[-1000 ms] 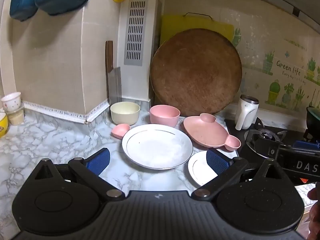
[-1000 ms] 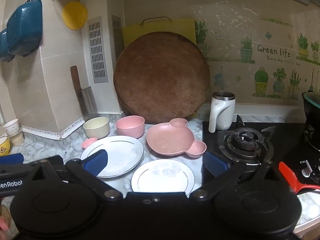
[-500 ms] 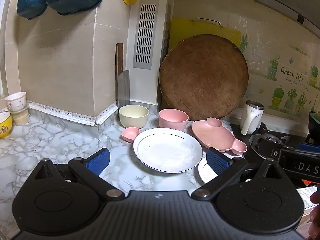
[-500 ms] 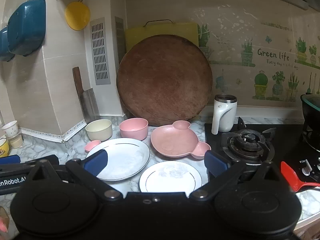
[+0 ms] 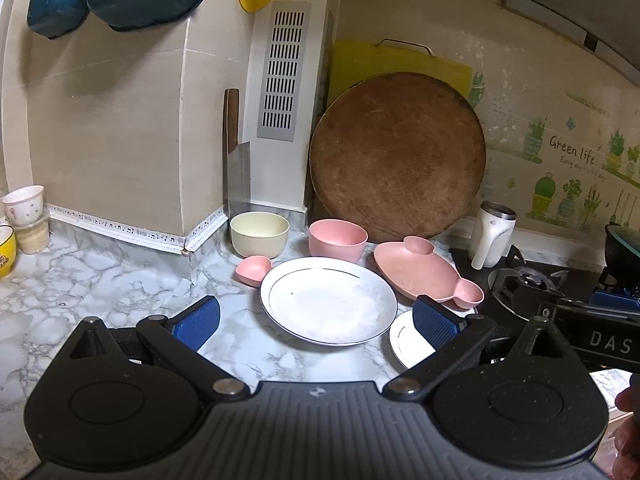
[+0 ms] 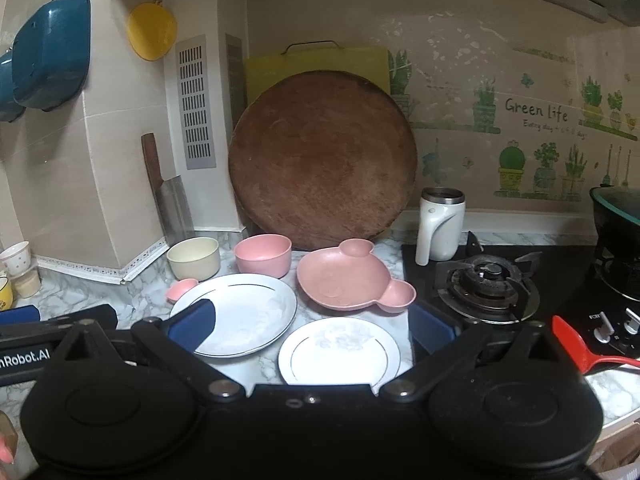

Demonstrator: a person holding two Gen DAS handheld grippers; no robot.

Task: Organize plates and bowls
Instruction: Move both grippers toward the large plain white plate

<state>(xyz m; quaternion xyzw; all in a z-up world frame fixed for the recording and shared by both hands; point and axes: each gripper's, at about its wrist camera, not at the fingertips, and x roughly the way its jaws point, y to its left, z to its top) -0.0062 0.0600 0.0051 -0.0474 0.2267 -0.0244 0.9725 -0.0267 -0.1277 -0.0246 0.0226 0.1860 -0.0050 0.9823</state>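
Crockery crowds the bench: both tongs, left tongs (image 5: 316,316) and right tongs (image 6: 312,326), gape wide and empty; grabbing the small plate (image 6: 340,350) risks knocking the pink mouse plate (image 6: 348,278)

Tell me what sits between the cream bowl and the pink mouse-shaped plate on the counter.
The pink bowl stands between the cream bowl and the mouse-shaped plate, clearest in the right wrist view. It touches neither.
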